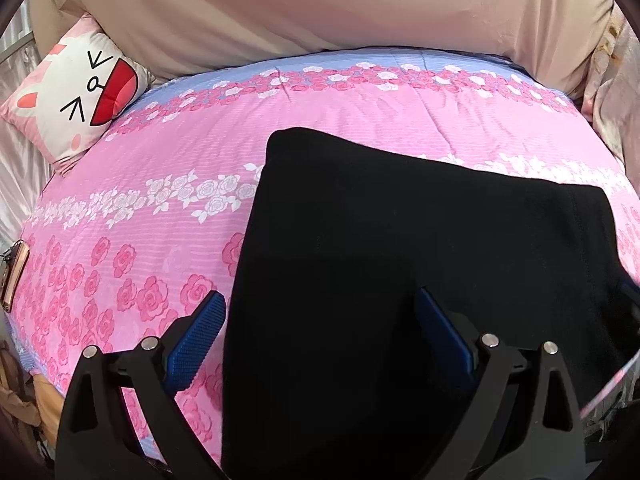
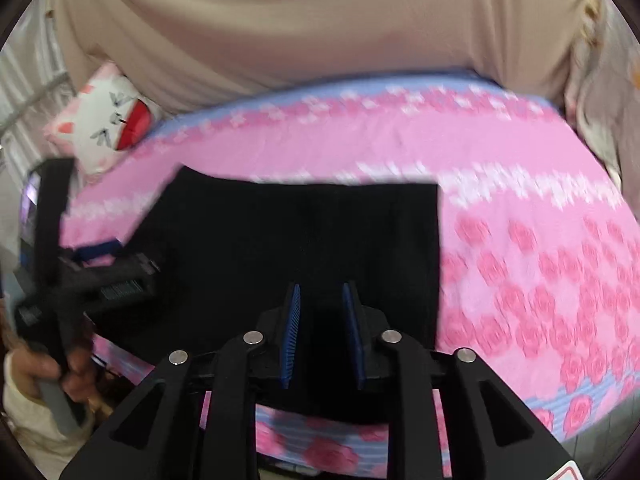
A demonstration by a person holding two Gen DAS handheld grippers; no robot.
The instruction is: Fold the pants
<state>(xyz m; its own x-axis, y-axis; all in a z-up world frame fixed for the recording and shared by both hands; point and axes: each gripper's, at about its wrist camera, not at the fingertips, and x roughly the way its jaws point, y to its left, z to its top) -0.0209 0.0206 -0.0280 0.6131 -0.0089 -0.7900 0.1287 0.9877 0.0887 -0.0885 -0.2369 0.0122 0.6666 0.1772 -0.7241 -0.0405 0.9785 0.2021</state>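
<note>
Black pants [image 1: 400, 240] folded, phone [image 1: 14, 276] left-view only

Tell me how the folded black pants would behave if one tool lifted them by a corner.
The black pants are soft cloth lying flat on the pink floral bedspread, so they would probably droop and the fold could fall open. Their near edge drapes over the bed's edge, which suggests floppy, not stiff. They look light and unlikely to slip from the ridged pads.

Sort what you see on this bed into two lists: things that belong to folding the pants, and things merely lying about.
Belongs to the job:
- black pants
- left gripper, open
- right gripper, slightly open

Just lying about:
- cat-face cushion
- phone-like object at the bed's edge
- pink rose bedspread, only the work surface
</note>
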